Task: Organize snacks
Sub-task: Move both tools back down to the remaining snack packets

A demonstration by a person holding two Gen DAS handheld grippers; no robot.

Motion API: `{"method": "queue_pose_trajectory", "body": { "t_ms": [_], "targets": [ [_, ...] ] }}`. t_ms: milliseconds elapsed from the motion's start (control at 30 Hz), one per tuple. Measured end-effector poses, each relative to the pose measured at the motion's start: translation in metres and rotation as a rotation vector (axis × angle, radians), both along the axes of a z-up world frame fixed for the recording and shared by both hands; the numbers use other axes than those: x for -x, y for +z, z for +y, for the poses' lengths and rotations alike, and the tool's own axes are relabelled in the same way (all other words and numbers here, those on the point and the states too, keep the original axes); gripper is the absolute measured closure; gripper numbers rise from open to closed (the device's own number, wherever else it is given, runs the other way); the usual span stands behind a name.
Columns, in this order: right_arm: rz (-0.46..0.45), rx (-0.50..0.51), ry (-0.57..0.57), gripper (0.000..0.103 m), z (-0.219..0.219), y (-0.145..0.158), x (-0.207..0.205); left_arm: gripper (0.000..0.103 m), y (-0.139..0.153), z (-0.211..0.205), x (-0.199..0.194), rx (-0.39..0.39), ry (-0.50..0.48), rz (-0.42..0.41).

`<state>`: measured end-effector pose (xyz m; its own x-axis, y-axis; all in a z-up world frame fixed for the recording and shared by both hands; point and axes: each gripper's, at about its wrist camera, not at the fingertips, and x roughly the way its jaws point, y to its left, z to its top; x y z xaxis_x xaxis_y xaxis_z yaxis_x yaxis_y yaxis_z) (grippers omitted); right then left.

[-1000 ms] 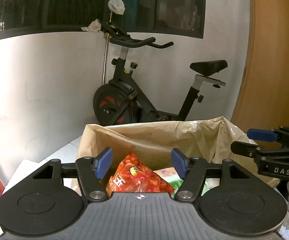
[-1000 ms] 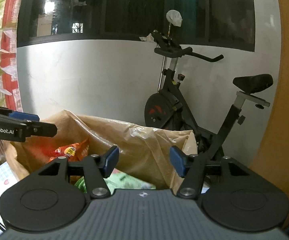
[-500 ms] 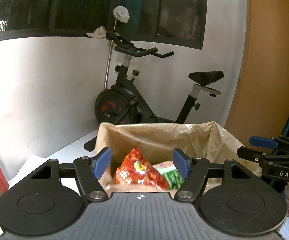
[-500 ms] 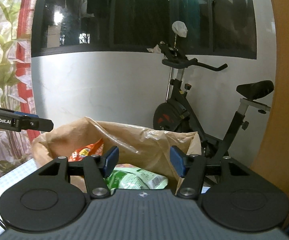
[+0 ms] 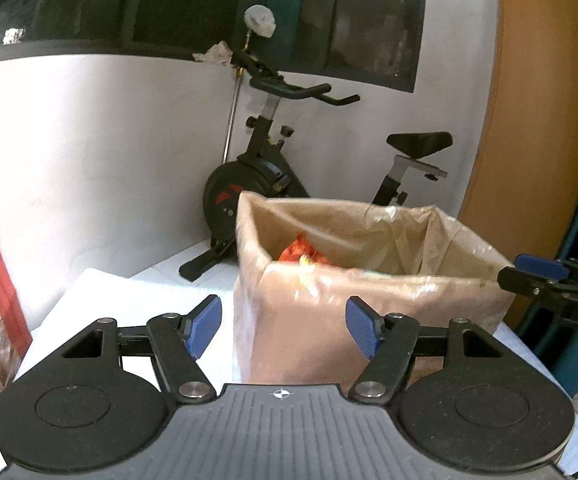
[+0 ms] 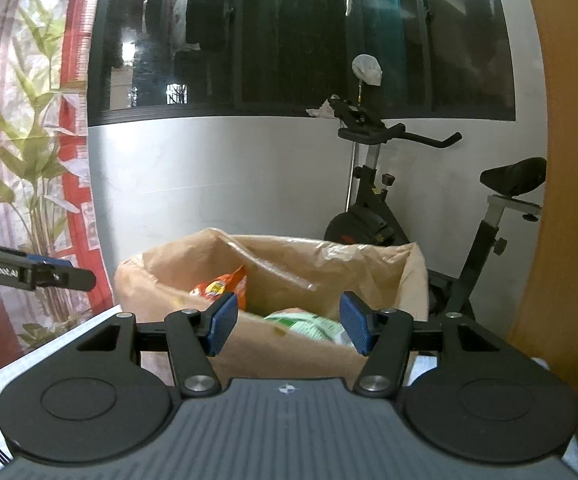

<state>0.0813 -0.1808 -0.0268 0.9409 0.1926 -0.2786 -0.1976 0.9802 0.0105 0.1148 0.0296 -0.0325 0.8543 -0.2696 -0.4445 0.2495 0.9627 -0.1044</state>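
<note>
Left gripper [image 5: 281,330] and right gripper [image 6: 285,323]: jaws spread, empty, short of the brown bag [image 5: 329,320]. Orange snack packet [image 6: 225,286] and green packet [image 6: 309,326] inside. Exercise bike [image 6: 409,216] behind, against wall.

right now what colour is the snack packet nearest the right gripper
Green and white snack packet, clearest in the right wrist view.

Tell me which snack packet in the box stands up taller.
The orange-red packet, at the left side of the lined box, stands upright. The green packet lies lower, to its right.
</note>
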Motion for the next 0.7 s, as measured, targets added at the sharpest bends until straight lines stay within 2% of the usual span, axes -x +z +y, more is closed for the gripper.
{"method": "queue_pose_trajectory", "body": {
  "t_ms": [333,700],
  "targets": [
    [0.043,-0.021,-0.014,0.043,0.015,-0.035,0.021,0.032,-0.038,0.012,0.018,0.005,0.027,0.059],
    [0.160,-0.016,-0.009,0.043,0.021,-0.080,0.031,0.032,-0.076,0.020,0.028,0.023,0.057,0.144]
  ]
}}
